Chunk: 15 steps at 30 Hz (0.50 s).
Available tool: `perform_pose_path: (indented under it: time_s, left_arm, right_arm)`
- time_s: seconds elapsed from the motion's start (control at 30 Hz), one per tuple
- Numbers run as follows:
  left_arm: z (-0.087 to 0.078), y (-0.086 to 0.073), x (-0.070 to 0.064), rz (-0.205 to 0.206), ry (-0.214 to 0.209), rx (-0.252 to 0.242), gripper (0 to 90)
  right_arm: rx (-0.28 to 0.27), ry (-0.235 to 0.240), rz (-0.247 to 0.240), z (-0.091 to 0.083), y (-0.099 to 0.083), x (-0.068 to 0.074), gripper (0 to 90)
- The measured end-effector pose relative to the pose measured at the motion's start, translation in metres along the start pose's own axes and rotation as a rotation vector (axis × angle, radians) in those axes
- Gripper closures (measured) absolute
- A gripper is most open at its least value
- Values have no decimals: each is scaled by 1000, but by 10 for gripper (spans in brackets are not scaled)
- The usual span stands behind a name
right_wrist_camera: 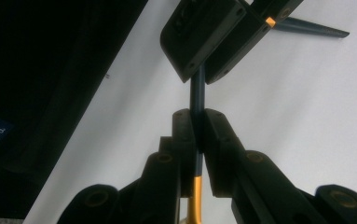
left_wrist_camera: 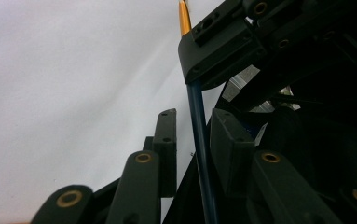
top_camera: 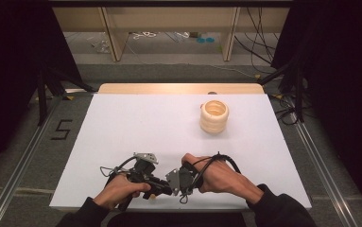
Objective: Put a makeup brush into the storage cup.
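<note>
Both tongs met low over the near counter [top_camera: 122,123] edge, sharing one pen [right_wrist_camera: 198,98]: the right tongs [right_wrist_camera: 198,135] were clamped on its dark shaft near the gold end, while the left tongs [left_wrist_camera: 192,140] stood apart around it, not pinching. Thin, stiff and slick, it likely wanted a mid-shaft grip. Both hands angled inward; a cup [top_camera: 214,116] stood well apart

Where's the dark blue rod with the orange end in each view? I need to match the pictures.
High view: too small to make out; look where the left gripper and right gripper meet.
Left gripper view: the rod rises from bottom centre between that gripper's fingers, orange end at top.
Right gripper view: the rod stands at centre, clamped by its fingers, orange end at bottom.
Shared landmark: the white table.
</note>
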<state>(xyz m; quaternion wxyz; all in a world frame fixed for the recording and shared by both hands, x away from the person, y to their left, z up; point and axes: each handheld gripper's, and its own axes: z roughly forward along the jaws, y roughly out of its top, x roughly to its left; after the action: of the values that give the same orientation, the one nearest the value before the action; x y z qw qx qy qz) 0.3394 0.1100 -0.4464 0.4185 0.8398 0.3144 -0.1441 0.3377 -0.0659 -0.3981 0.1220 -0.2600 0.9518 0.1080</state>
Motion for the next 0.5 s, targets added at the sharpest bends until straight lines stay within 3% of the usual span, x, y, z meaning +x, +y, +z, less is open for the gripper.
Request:
perform_pose_path:
  time_s: [0.5]
  left_arm:
    - [2, 0, -1, -2, -13, 11, 781]
  right_arm:
    - [9, -8, -12, -1, 4, 2, 833]
